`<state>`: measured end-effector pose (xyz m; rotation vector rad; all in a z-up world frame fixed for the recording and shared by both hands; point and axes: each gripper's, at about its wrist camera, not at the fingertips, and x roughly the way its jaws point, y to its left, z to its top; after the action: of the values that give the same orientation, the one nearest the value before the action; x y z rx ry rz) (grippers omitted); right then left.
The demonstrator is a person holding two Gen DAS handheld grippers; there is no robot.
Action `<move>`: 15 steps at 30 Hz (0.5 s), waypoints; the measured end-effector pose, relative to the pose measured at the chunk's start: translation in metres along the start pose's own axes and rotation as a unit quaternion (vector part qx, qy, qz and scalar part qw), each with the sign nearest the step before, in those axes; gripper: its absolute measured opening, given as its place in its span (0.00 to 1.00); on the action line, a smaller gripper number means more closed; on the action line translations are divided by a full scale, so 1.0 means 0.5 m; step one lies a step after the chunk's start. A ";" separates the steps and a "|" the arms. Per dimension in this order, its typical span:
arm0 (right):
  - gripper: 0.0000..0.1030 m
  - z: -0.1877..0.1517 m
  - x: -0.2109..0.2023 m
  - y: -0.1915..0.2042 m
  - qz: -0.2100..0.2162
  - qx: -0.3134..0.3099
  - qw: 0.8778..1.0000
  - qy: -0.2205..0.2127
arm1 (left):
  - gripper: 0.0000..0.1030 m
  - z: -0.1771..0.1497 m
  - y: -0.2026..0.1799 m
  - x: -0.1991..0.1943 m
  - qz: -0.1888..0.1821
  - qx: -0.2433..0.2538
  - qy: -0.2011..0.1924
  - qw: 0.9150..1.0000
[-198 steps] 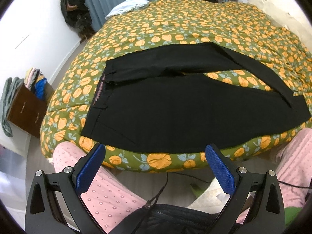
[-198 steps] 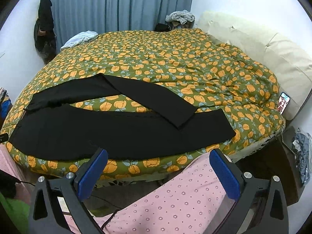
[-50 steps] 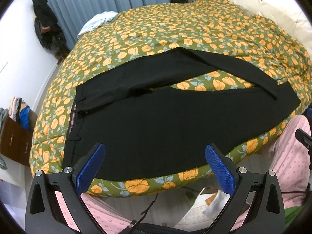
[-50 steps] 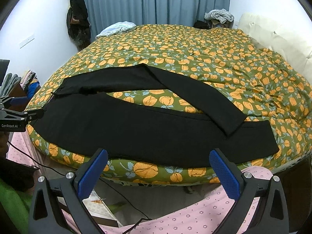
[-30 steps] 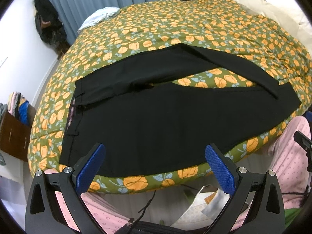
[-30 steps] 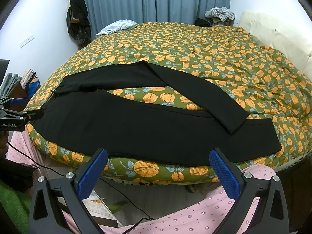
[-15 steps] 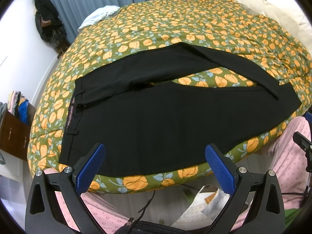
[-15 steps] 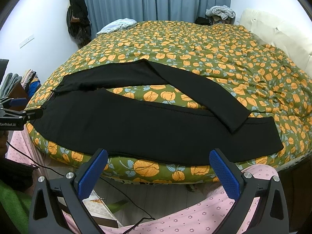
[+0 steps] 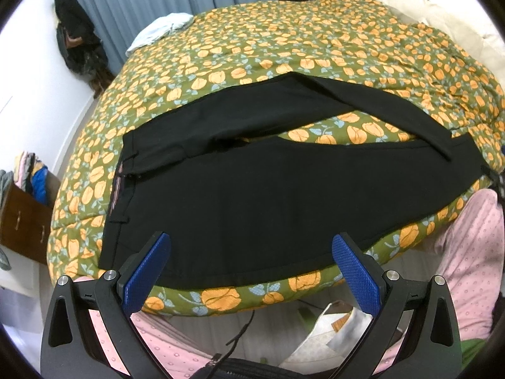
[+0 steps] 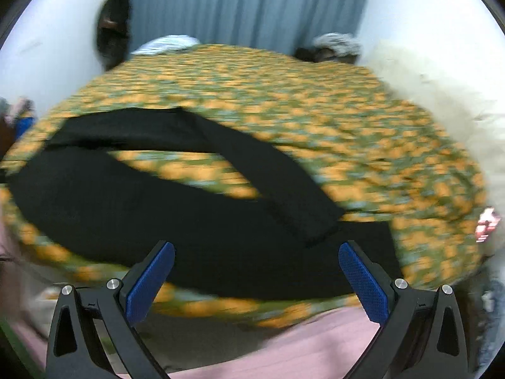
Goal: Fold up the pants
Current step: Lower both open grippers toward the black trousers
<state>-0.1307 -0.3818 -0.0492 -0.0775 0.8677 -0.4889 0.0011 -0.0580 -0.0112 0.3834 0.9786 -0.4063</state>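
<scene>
- We see the black pants (image 9: 252, 195) spread across the near side of the flower-print bedspread (image 9: 315, 41), their long axis running left to right in front of us.
- Waistband (image 9: 118, 189) lies to our left; the hems lie to our right. The near leg follows the bed edge; the far leg (image 10: 252, 164) angles away from it and back, so its hem rests on top of the near leg close to the right end.
- A wedge of bedspread shows between the two legs, so they are not yet stacked.
- Left gripper (image 9: 251, 271): jaws spread wide, holding nothing, hovering just short of the near edge of the cloth, nearer the waistband half. No contact that we can see.
- Right gripper (image 10: 257, 274): jaws likewise wide apart and empty, above the bed edge near the crossed hems. This view is motion-blurred, so fine detail at the hem is uncertain.
- Judgement: the left tool is better placed for the waistband, the right for the far leg's hem; the likely first step is bringing the far leg onto the near one.
- Risk, as we judge it: thin cloth flat on a soft quilt may be hard to pinch without catching the bedspread.
</scene>
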 end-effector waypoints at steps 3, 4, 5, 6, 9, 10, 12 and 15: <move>0.98 0.018 0.065 -0.054 -0.003 -0.001 1.000 0.021 | 0.99 -0.002 0.000 0.013 -0.003 -0.010 0.013 1.000; 0.95 0.025 0.093 -0.054 0.004 -0.012 0.999 0.031 | 0.99 0.000 -0.002 0.015 -0.003 -0.011 0.016 1.000; 0.88 0.030 0.118 -0.047 0.014 -0.026 0.999 0.040 | 0.99 0.000 -0.003 0.017 -0.003 -0.012 0.019 1.000; 0.81 0.034 0.144 -0.037 0.023 -0.041 0.998 0.049 | 0.99 0.002 -0.004 0.017 -0.002 -0.011 0.020 1.000; 0.76 0.035 0.234 -0.004 0.031 -0.087 0.993 0.072 | 0.99 0.007 -0.009 0.019 0.006 -0.004 0.022 1.000; 0.76 0.033 0.280 0.001 0.027 -0.100 0.991 0.090 | 0.99 0.008 -0.009 0.020 0.007 -0.003 0.024 1.000; 0.50 0.027 0.343 -0.013 0.033 -0.106 0.985 0.130 | 0.99 0.012 -0.007 0.026 0.012 -0.004 0.031 0.999; 0.05 0.122 0.388 -0.099 0.046 -0.100 0.985 0.135 | 0.99 0.018 0.000 0.031 0.023 -0.011 0.037 0.999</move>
<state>0.0017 -0.5193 -0.1350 -0.1565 1.1801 -0.3273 0.0151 -0.0650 -0.0198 0.4038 1.0434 -0.3411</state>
